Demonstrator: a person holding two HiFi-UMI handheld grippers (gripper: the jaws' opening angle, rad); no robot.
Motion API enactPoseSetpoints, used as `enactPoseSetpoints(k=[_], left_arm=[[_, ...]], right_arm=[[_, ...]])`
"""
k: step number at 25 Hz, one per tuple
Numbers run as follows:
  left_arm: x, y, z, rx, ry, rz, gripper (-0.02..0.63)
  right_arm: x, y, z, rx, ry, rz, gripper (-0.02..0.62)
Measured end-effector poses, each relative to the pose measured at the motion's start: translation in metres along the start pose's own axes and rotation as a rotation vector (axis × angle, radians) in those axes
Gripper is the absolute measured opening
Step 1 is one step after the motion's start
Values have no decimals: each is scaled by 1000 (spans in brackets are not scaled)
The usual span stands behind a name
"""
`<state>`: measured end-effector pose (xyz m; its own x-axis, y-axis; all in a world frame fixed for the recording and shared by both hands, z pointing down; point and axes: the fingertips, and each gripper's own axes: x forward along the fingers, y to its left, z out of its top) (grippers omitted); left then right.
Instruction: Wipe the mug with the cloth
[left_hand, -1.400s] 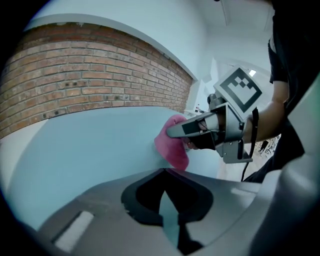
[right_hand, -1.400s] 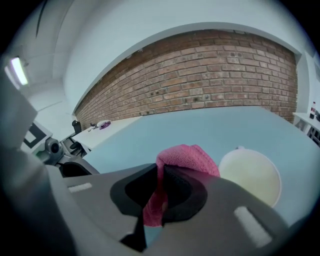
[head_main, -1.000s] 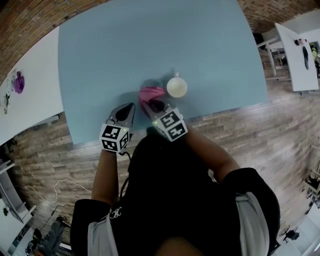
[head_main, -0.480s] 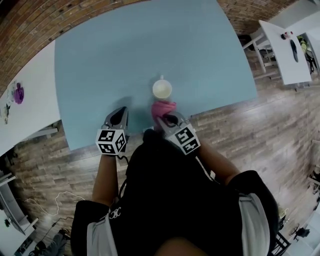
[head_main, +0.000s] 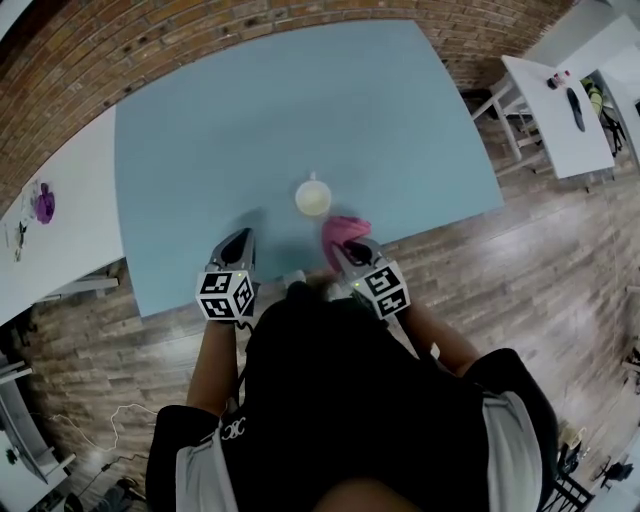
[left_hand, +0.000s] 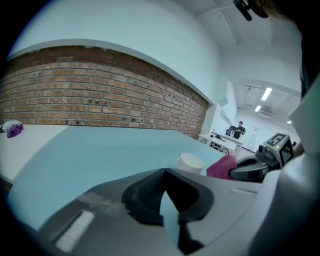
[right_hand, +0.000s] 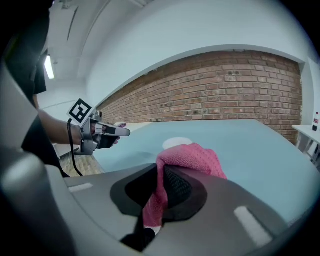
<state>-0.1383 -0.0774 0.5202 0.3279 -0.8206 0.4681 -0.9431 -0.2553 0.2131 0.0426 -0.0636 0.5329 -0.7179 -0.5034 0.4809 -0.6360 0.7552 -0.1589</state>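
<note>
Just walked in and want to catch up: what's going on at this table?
A person holds a gripper in each hand over a blue table. The right gripper has its jaws shut on a pink cloth, close to a white mug on its right but apart from it. The left gripper is shut and empty, off to the mug's left. No wiping contact at this moment.
</note>
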Motion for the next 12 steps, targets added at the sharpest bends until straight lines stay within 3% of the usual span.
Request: enactPoseSetpoints(k=[12], left_arm=[[40,10,15,33,1,-64,6]], right_arm=[[0,-54,10,80,18,-154,38]])
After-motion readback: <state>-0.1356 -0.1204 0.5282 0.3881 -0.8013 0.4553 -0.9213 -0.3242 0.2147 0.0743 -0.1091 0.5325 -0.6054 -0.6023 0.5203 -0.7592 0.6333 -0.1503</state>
